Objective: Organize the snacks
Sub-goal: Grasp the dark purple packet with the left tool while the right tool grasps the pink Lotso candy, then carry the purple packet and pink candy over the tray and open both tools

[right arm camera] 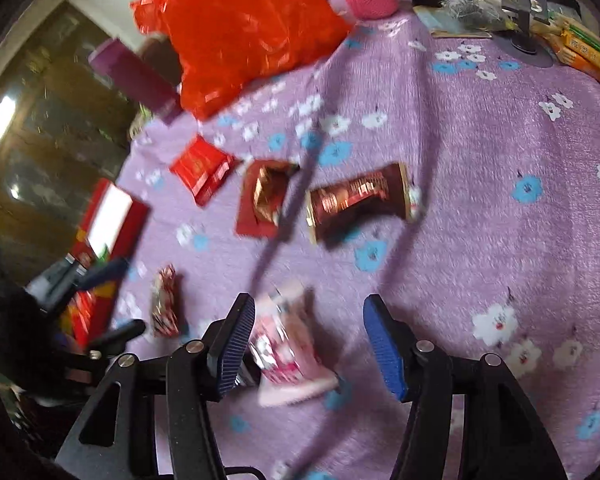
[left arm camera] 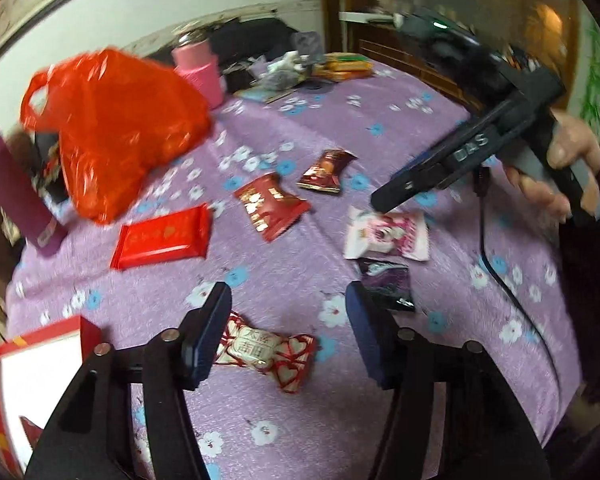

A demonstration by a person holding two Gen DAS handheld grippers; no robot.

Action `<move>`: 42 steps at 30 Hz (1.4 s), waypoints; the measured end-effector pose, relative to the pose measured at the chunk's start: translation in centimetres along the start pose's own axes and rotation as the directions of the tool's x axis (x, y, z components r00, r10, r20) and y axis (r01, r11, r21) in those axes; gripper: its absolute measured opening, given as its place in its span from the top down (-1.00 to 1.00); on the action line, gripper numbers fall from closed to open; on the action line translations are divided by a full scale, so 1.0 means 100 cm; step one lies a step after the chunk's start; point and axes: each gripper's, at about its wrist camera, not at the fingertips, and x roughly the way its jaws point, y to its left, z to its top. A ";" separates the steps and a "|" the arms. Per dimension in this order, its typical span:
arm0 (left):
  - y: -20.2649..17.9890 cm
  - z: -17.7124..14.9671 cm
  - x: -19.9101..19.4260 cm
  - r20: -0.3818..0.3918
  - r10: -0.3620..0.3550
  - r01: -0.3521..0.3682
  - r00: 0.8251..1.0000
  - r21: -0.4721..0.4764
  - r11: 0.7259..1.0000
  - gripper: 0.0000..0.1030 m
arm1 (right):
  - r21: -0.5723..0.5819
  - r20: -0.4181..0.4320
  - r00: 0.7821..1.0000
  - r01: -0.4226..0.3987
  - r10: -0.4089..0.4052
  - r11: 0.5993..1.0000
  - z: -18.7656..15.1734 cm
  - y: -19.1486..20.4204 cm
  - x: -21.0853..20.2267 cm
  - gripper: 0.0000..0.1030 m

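Note:
Several wrapped snacks lie on a purple flowered cloth (left arm camera: 284, 420). My left gripper (left arm camera: 286, 320) is open and hangs over a white candy with red hearts (left arm camera: 264, 354), which lies between the fingers without touching them. My right gripper (right arm camera: 310, 340) is open over a pink-and-white packet (right arm camera: 288, 352) that sits close to its left finger. In the left wrist view a hand (left arm camera: 572, 160) holds that gripper above the same packet (left arm camera: 388, 236). Further off lie a flat red packet (left arm camera: 162, 238), a red-and-gold packet (left arm camera: 270, 206) and a brown packet (left arm camera: 326, 170).
An open red box with a white inside (left arm camera: 32, 380) sits at the near left edge. A red plastic bag (left arm camera: 116, 128), a purple box (left arm camera: 16, 192) and a pink cup (left arm camera: 200, 72) stand behind. A dark purple packet (left arm camera: 388, 280) and a black cable (left arm camera: 488, 256) lie at the right.

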 end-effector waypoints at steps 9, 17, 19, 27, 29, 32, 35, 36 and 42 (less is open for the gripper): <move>-0.023 0.003 0.002 -0.019 -0.056 0.057 0.998 0.078 0.995 -0.21 | -0.193 -0.052 0.991 0.111 -0.123 0.975 -0.010 0.036 0.027 -0.10; -0.016 0.000 0.003 -0.034 -0.037 0.039 0.999 0.083 0.996 -0.21 | -0.275 -0.031 0.974 0.209 -0.226 0.938 -0.016 0.052 0.032 0.22; -0.015 0.002 0.002 -0.028 -0.046 0.048 0.999 0.079 0.996 -0.21 | -0.254 -0.030 0.976 0.200 -0.215 0.946 -0.014 0.049 0.031 0.25; -0.039 0.006 0.020 -0.057 -0.117 0.123 0.991 0.122 0.985 -0.21 | -0.054 0.073 0.972 0.226 -0.222 0.973 0.004 0.013 0.011 0.26; -0.047 0.008 0.030 -0.076 -0.149 0.158 0.986 0.136 0.978 -0.21 | 0.002 0.115 0.979 0.169 -0.168 0.986 0.007 0.002 0.000 0.27; -0.049 0.010 0.051 -0.132 -0.168 0.182 0.977 0.099 0.978 -0.20 | 0.094 0.174 0.982 0.060 -0.076 0.994 0.011 -0.013 -0.014 0.27; -0.042 0.012 0.062 -0.141 -0.237 0.239 0.961 0.002 0.971 0.06 | 0.152 0.209 0.978 -0.014 -0.018 0.988 0.013 -0.024 -0.020 0.27; -0.042 0.013 0.065 -0.147 -0.244 0.245 0.959 -0.009 0.969 0.18 | 0.162 0.214 0.977 -0.020 -0.015 0.987 0.013 -0.025 -0.020 0.27; -0.046 0.011 0.062 -0.131 -0.212 0.214 0.968 -0.001 0.977 0.34 | 0.200 0.236 0.971 -0.089 0.040 0.976 0.012 -0.031 -0.022 0.27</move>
